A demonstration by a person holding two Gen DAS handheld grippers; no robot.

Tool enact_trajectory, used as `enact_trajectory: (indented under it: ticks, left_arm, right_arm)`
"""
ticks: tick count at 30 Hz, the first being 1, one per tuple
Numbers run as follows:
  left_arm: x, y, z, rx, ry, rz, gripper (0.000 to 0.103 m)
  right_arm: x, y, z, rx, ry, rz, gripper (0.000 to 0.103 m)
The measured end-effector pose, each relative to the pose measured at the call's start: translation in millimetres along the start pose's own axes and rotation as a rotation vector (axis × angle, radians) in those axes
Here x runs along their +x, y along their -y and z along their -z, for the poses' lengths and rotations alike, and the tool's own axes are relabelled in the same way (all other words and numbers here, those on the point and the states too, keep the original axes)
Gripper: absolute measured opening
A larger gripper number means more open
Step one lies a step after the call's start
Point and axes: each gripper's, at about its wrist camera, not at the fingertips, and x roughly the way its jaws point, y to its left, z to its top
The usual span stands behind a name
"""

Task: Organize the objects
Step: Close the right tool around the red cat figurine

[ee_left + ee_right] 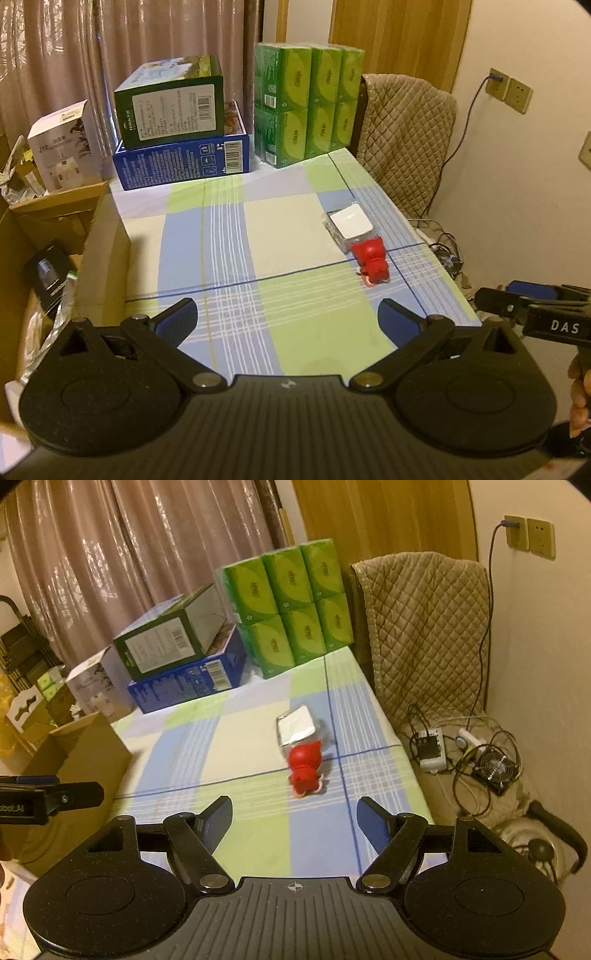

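A small red toy figure (371,263) (304,768) lies on the checked tablecloth (284,243) (236,746), right against a white packet in clear wrap (350,223) (296,728). My left gripper (288,317) hovers over the table's near edge, open and empty, with the toy ahead to its right. My right gripper (293,818) is open and empty too, just short of the toy. Each gripper shows at the edge of the other's view: the right gripper (532,308) and the left gripper (48,799).
A green box (171,105) on a blue box (184,162) and a pack of green tissue boxes (308,105) stand at the table's far edge. A cardboard box (79,760) sits left of the table. A quilt-covered chair (428,635) and cables with a fan (495,768) are right.
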Motion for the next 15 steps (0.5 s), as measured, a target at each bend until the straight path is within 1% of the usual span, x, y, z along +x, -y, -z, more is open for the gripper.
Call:
enact_trajectory:
  ticks: [7, 15]
  left_arm:
    - [59.3, -4.0, -5.1, -0.006, -0.016, -0.022, 0.102]
    - [119.2, -13.4, 0.5, 0.002, -0.006, -0.041, 0.102]
  right_arm:
    - [59.5, 12.5, -4.1, -0.016, -0.009, 0.01, 0.071]
    - [121.6, 14.4, -4.9, -0.051, -0.019, 0.012, 0.071]
